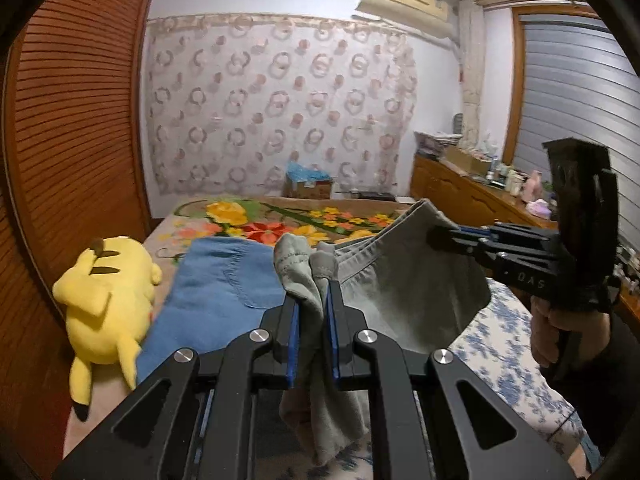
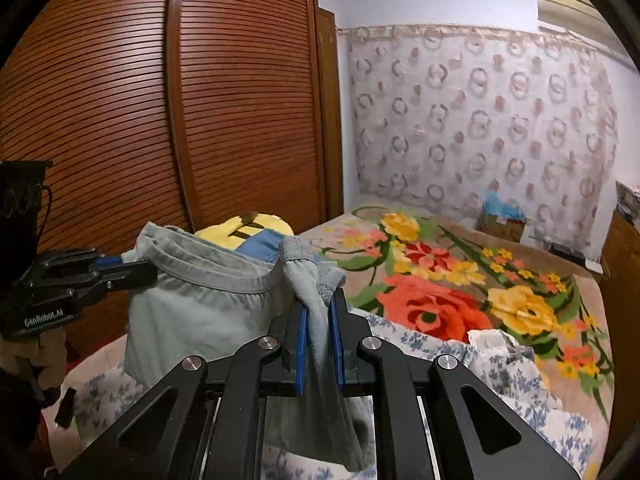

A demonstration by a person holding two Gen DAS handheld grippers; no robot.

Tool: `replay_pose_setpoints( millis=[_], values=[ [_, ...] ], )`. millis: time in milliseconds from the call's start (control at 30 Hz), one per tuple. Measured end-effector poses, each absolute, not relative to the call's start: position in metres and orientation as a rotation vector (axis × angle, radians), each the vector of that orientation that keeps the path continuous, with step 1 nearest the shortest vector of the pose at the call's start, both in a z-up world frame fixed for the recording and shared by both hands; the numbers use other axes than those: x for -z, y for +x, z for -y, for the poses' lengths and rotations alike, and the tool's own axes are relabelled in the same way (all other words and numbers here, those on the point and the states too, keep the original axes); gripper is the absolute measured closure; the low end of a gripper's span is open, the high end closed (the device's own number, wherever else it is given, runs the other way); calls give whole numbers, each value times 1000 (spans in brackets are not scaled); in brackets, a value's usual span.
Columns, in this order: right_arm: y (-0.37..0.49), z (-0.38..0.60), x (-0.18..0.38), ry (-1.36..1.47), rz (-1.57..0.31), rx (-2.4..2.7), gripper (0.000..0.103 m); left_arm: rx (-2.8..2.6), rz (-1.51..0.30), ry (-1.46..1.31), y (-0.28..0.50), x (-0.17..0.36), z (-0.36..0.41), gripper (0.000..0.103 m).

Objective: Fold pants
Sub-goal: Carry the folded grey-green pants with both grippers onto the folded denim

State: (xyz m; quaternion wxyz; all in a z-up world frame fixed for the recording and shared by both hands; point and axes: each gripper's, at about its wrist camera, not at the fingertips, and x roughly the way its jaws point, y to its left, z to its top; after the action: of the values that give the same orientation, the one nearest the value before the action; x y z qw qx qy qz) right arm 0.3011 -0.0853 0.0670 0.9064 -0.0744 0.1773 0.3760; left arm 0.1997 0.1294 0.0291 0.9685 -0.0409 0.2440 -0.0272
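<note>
The grey pants [image 1: 400, 292] hang in the air above the bed [image 2: 440, 280], stretched by their waistband between the two grippers. The left gripper [image 1: 314, 300] has its jaws clenched on a bunched corner of the waistband, cloth spilling down between the blue pads, and the right gripper [image 2: 318, 312] grips the other corner the same way, so the waistband edge sags in a shallow curve between them. Below the pants lies a blue-flowered white sheet [image 2: 500, 364], rumpled near the bed's near edge. A blue garment [image 1: 216, 280] lies flat just beyond the pants, with a yellow plush toy [image 1: 108, 296] just beside it, close to the slatted wooden wardrobe [image 2: 160, 120]. Farther on, the floral blanket [image 2: 460, 292] runs open toward the patterned curtain [image 1: 280, 104]; a wooden dresser [image 1: 460, 192] lines the right side.
</note>
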Motion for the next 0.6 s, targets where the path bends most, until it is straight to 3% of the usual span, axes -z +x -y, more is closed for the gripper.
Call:
replay_pose_setpoints(
  millis=[600],
  values=[
    [386,8,-57,-216,-382,-832,92,-43,-489,-183,211,-10,-176,90]
  ],
)
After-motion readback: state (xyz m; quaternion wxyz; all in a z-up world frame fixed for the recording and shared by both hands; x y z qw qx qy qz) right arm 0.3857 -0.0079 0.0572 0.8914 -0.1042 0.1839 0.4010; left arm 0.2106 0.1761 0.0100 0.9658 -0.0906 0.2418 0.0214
